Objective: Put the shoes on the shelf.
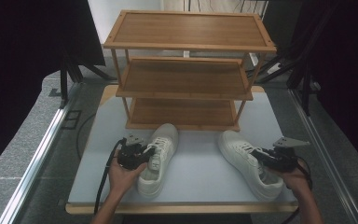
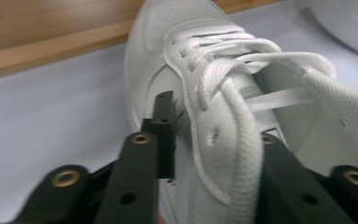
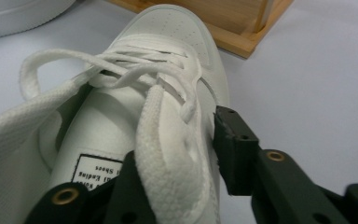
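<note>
Now each tool [image 1: 150,150] [image 1: 257,153] clamps a white shoe's [image 1: 157,158] [image 1: 249,162] side wall before the bare rack [image 1: 186,70]

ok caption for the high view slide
Each claw, left and right, grips a white sneaker's collar before an empty bamboo rack.

Bare table [image 1: 200,158] lies open between the two shoes; the wooden rack [image 1: 186,70] blocks beyond.

Each hand-held gripper, left [image 1: 145,150] and right [image 1: 255,152], is black with brass-ringed screw holes in its jaws, a grey three-cornered plate on top and a black trailing cable; both forearms are bare.
</note>
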The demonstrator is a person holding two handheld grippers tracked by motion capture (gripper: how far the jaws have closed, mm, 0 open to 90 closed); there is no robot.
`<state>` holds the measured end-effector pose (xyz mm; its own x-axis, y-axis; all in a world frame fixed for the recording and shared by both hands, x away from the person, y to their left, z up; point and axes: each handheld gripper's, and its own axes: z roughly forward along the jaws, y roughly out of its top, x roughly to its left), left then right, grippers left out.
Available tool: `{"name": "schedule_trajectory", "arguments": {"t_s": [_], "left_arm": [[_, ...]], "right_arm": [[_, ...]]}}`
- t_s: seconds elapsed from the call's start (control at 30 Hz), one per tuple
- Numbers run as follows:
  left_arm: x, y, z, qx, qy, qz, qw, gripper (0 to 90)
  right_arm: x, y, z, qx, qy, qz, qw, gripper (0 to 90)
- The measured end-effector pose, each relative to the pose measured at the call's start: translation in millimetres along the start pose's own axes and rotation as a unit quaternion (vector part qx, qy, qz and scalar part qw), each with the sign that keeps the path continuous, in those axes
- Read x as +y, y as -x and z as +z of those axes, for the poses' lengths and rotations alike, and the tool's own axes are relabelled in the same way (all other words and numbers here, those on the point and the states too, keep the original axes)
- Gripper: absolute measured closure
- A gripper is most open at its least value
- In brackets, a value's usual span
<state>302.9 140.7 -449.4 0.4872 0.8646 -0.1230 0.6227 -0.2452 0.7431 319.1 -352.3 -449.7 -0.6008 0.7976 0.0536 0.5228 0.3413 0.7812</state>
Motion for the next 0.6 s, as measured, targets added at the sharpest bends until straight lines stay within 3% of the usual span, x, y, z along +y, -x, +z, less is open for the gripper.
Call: {"name": "schedule_trajectory", "arguments": {"t_s": [0.2,0.33,0.6], "left_arm": [[-0.6,3.1,-0.6,0.019,0.004,0.001,0.9998,81.2],[-2.6,-1.1,-1.5,0.012,0.016,-0.007,0.9998,82.6],[-5.6,-5.5,-4.5,-0.003,0.024,-0.016,0.9996,82.6]], "right_arm": [[-1.2,-1.5,-0.1,-0.013,0.004,0.006,0.9999,81.7],[0.4,-2.3,-0.2,-0.016,0.0,-0.006,0.9999,83.9],[-0.6,-1.5,-1.7,-0.013,0.008,0.006,0.9999,84.2]]}}
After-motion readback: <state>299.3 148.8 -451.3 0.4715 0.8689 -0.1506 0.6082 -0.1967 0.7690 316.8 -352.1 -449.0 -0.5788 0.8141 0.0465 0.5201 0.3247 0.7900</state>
